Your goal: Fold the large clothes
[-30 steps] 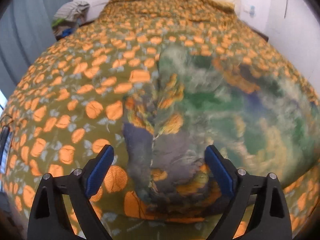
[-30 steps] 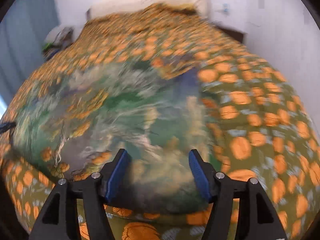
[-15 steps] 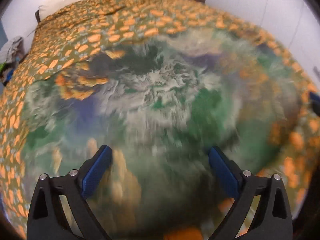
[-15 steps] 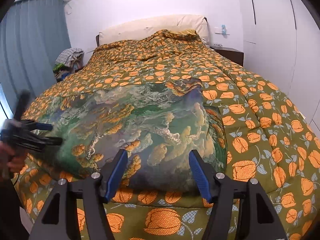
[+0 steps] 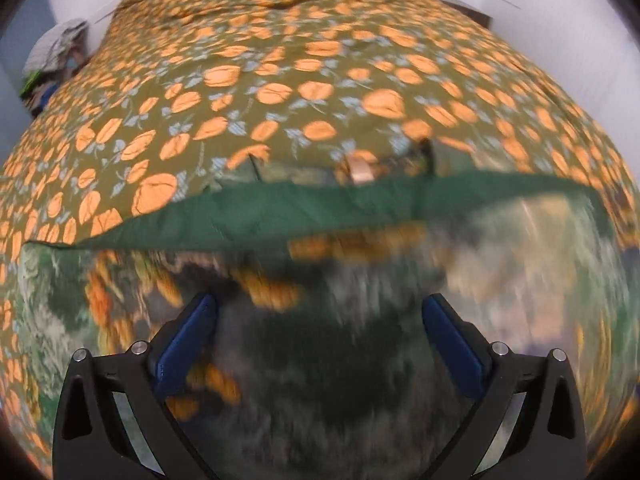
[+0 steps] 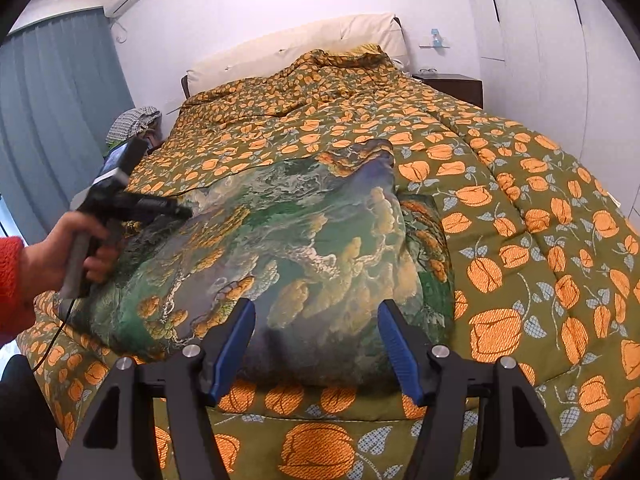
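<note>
Both my left gripper [image 5: 320, 344] and right gripper [image 6: 318, 344] hover spread, empty, over the green landscape-print padded garment [image 6: 280, 248]; grabbing one slippery layer risks undoing its fold.

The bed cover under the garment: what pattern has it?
Orange flowers on olive green bed cover; right wrist view shows it best.

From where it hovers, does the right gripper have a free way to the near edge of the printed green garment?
Probably yes. The right gripper stands open just above the garment's near edge on the quilt, with nothing between them. The left gripper is off at the far left side, out of its path.
</note>
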{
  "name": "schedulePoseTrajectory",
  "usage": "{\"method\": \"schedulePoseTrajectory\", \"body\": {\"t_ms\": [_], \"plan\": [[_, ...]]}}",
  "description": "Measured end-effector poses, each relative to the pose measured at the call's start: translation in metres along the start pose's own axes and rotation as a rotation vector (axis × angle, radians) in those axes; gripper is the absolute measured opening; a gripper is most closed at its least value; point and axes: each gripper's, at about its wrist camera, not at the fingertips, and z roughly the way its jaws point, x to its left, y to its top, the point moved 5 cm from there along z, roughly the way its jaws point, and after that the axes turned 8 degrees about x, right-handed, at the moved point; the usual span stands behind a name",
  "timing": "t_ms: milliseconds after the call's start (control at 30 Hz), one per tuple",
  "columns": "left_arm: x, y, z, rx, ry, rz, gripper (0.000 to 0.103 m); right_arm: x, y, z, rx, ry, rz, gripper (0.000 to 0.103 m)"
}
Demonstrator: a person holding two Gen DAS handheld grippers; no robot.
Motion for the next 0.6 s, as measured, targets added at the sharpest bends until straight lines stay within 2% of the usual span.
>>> {"method": "schedulePoseTrajectory", "body": {"t_ms": [100,233,433,600], "plan": [[0.000,0.001,-0.003,-0.004,-0.015,-0.035,0.101,-0.002,0.001,-0.001,-0.002,-0.004,-0.001,0.065],[-0.012,-0.018,-0.016,-0.017,-0.035,0.047,0.101,-0.004,0.003,-0.001,-0.007,0.006,0.015,0.065],[-0.024,-0.081,-0.040,-0.033,-0.031,0.157,0.101,-0.002,0.003,-0.003,-0.016,0.006,0.004,0.065],[-0.025,-0.128,-0.055,-0.061,-0.002,0.170,0.102,0.003,0.000,-0.004,-0.021,-0.019,-0.029,0.065]]}}
